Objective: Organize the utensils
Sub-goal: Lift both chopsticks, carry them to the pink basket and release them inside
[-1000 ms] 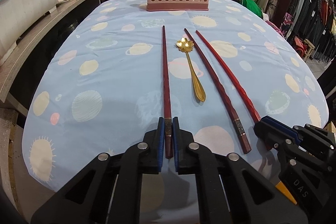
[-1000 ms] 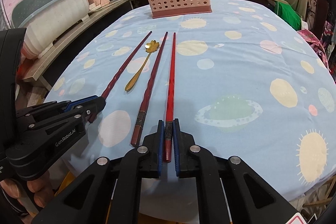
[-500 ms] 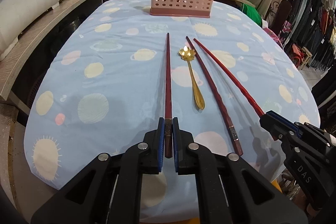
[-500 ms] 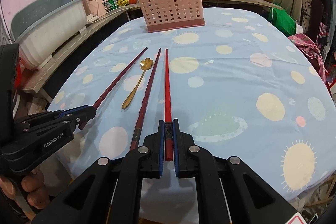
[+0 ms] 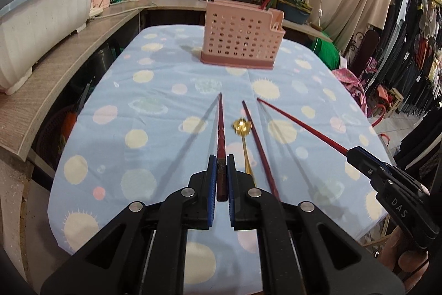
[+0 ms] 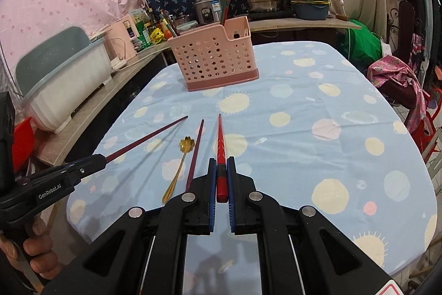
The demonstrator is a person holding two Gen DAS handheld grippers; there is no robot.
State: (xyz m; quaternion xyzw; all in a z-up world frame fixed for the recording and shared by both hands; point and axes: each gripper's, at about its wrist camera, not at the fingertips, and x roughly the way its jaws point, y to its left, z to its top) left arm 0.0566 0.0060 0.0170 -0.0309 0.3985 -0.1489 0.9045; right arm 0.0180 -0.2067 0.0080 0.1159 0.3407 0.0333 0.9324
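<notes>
Chopsticks [image 5: 220, 129] [image 6: 220, 140] clamped endwise in each hand-held gripper [image 5: 220, 176] [image 6: 220, 179].

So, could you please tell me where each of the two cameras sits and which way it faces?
Left wrist: rides the left gripper, looking down along the dark chopstick toward the pink basket; the right gripper shows at right.
Right wrist: rides the right gripper, looking along the bright red chopstick; the left gripper and a hand show at left.
Shared: basket, gold spoon, third chopstick, blue tablecloth.
</notes>
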